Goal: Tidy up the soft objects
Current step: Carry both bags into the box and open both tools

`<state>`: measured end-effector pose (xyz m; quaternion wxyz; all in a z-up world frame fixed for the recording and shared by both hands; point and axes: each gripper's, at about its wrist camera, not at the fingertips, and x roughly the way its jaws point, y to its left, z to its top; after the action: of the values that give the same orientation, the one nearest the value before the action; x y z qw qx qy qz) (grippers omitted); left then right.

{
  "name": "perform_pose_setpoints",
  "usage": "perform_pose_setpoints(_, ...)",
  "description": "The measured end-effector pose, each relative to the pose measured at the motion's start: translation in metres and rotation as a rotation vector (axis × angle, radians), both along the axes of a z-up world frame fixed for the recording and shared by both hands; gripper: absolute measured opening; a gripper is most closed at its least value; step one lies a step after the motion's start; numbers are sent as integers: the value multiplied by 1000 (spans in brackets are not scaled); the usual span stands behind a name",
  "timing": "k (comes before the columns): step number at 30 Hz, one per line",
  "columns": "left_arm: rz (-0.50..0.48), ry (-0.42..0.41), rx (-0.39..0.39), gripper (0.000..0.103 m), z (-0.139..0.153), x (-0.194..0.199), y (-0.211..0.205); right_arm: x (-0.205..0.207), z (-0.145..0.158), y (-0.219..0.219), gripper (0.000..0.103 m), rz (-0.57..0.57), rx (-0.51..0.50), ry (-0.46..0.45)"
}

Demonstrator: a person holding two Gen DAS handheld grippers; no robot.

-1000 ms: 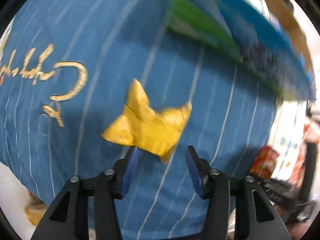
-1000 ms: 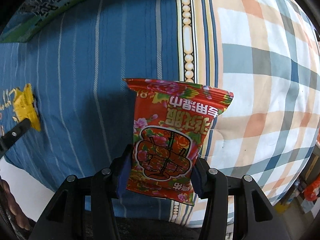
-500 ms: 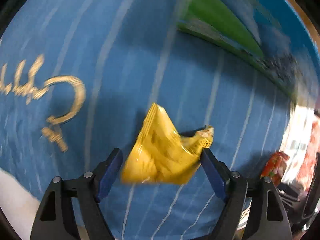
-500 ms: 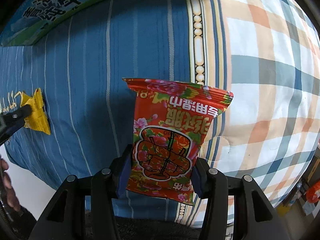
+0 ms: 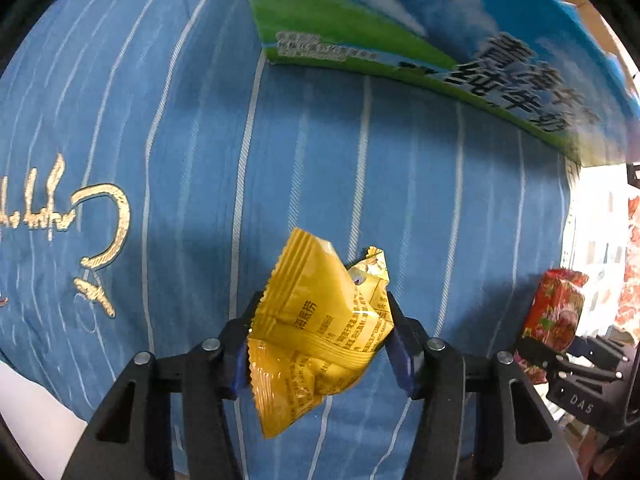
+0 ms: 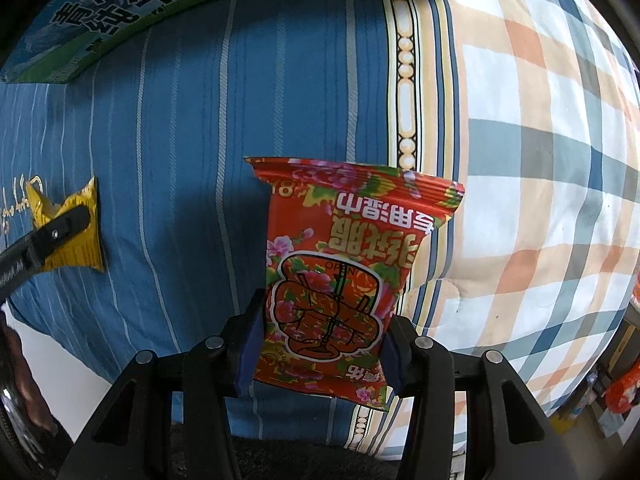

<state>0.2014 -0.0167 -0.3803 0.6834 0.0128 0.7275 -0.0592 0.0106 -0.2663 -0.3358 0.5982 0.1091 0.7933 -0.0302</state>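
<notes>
While the left claw (image 5: pixel 320 344) pinches the yellow packet (image 5: pixel 320 328) just above the blue bedding (image 5: pixel 320 160) and the right claw (image 6: pixel 322 344) pinches the red packet (image 6: pixel 340 280), both seem grasped; next, carry each to its place

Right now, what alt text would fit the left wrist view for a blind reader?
The left gripper is shut on a crumpled yellow packet above a blue striped cloth. A blue and green carton lies at the top; a red packet shows at far right.
</notes>
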Motion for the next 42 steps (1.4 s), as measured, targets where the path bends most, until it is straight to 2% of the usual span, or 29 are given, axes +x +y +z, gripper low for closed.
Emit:
perform_pose_setpoints(3, -9, -38, 6, 52, 16, -14, -13, 0, 11, 3, 50, 2, -4, -23)
perform_pose_setpoints(8, -39, -116, -18, 51, 65, -39, -26, 0, 37, 7, 49, 18, 10, -66)
perform_pose_setpoints(17, -89, -243, -87, 51, 155, -40, -43, 12, 137, 16, 49, 76, 49, -237)
perform_pose_setpoints(19, -95, -265, -113, 51, 175, -28, -42, 19, 163, 16, 49, 88, 61, -282)
perform_pose_setpoints(20, -97, -270, -124, 51, 175, -4, -44, 22, 172, 17, 49, 94, 63, -298)
perform_pose_setpoints(24, -102, -301, -177, 51, 202, 19, -55, 43, 213, 13, 49, 120, 87, -373)
perform_pose_setpoints(28, -82, -310, -235, 50, 224, 55, -55, 74, 238, 13, 48, 144, 87, -421)
perform_pose_setpoints(30, -69, -314, -242, 49, 229, 72, -54, 87, 244, 16, 48, 153, 92, -434)
perform_pose_setpoints(31, -62, -317, -239, 46, 231, 85, -53, 94, 247, 16, 48, 156, 92, -437)
perform_pose_setpoints(35, -39, -297, -234, 44, 221, 125, -51, 130, 248, 15, 48, 168, 90, -441)
perform_pose_setpoints(38, -27, -264, -209, 44, 198, 155, -51, 158, 231, 15, 49, 164, 90, -421)
perform_pose_setpoints(42, -2, -198, -159, 42, 154, 182, -48, 189, 189, 20, 49, 159, 80, -368)
